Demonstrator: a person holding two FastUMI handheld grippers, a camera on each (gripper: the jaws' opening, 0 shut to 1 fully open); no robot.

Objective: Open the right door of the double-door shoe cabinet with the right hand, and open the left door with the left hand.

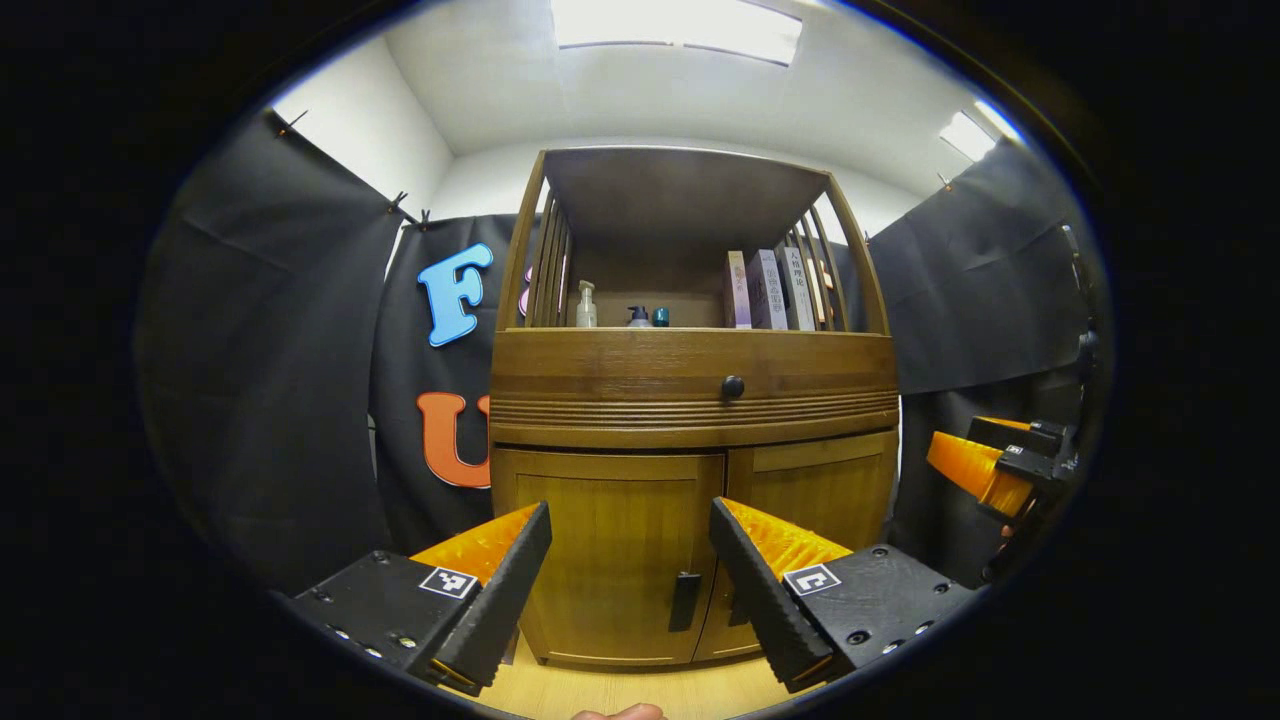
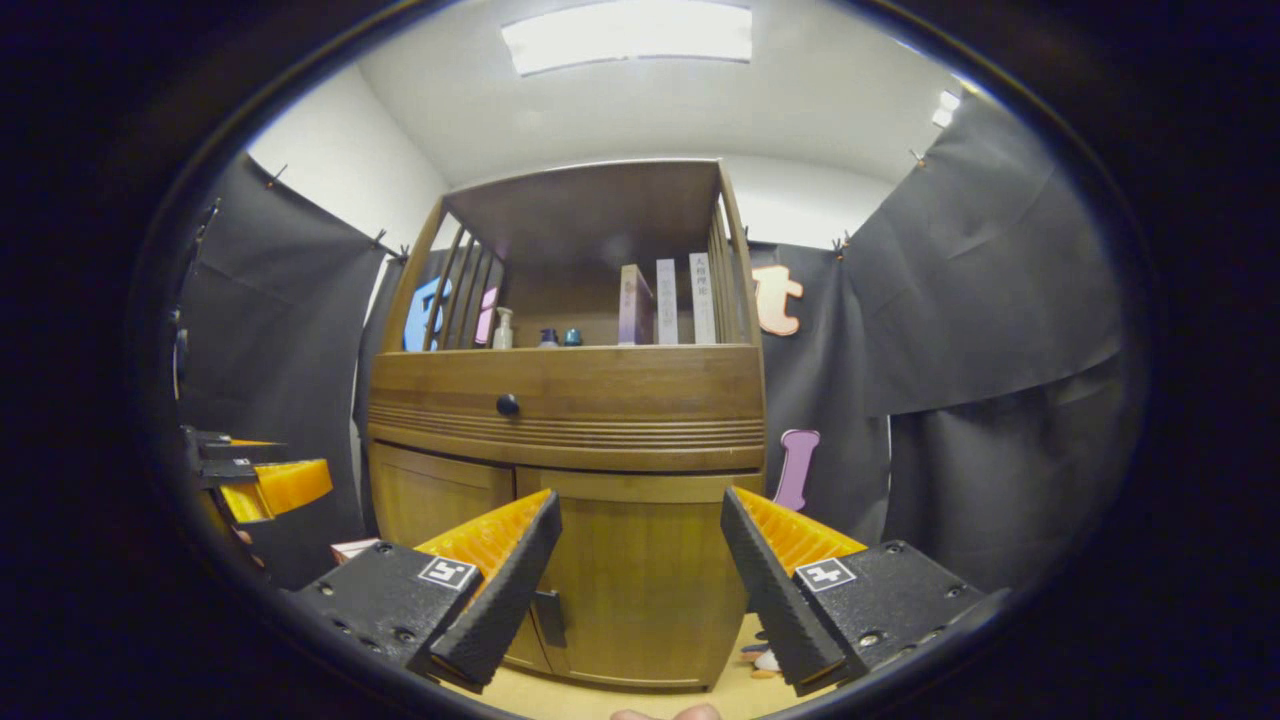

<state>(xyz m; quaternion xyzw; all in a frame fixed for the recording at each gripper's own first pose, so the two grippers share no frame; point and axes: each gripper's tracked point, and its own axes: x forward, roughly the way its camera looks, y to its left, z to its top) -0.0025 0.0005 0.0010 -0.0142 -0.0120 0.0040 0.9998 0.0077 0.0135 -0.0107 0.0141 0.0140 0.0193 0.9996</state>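
Both doors shut on the wooden cabinet (image 1: 690,400), standing on a pale wood floor (image 1: 620,690) against the black cloth wall (image 1: 260,380). In the left gripper view, left gripper (image 1: 630,525) spread wide and empty, fingers framing the left door (image 1: 610,555), short of it and touching nothing. Left handle (image 1: 684,600), a dark vertical tab, near that door's inner edge; right door (image 1: 820,510) partly hidden behind the right-side finger (image 1: 760,590). Above the doors, a drawer front with a dark round knob (image 1: 733,387); above that, an open shelf with slatted sides holding a pump bottle (image 1: 586,305), two small containers (image 1: 648,317) and upright books (image 1: 775,290). Far off at the right edge of the same view, the right gripper (image 1: 975,470), well apart from the cabinet. In the right gripper view, right gripper (image 2: 640,520) likewise released and empty, fingers framing the right door (image 2: 640,580) from in front, no contact. Right handle (image 2: 550,615) half hidden behind the left-side finger (image 2: 500,600); left door (image 2: 440,500) visible beyond it. Left gripper (image 2: 275,485) at the left edge of this view, held clear of the cabinet. Small unclear objects on the floor by the cabinet's right foot (image 2: 765,655), too little visible to name. Fingertip of a hand (image 1: 620,712) at the bottom edge of the left gripper view.
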